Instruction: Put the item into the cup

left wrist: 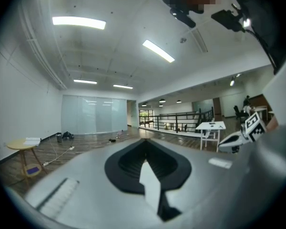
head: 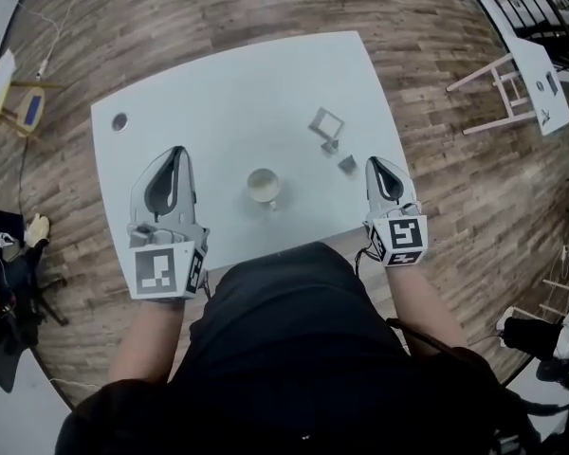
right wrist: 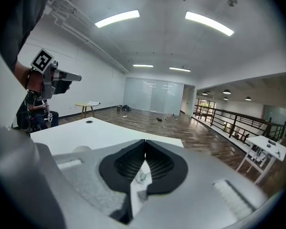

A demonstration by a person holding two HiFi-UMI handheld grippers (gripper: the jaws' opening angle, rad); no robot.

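Observation:
A white cup (head: 263, 186) stands upright in the middle of the white table (head: 218, 93). Right of it lie a small grey square frame (head: 326, 122) and two small grey pieces (head: 330, 145) (head: 347, 163). My right gripper (head: 374, 163) is shut and empty, its tip just right of the nearer piece; its jaws meet in the right gripper view (right wrist: 145, 140). My left gripper (head: 177, 152) hovers left of the cup, and its jaws also meet with nothing between them (left wrist: 144, 140).
A round cable hole (head: 119, 121) sits near the table's far left corner. A second white table (head: 539, 74) stands at the far right on the wooden floor. A small round yellow table (left wrist: 24, 146) is off to the left. The person's torso is at the table's near edge.

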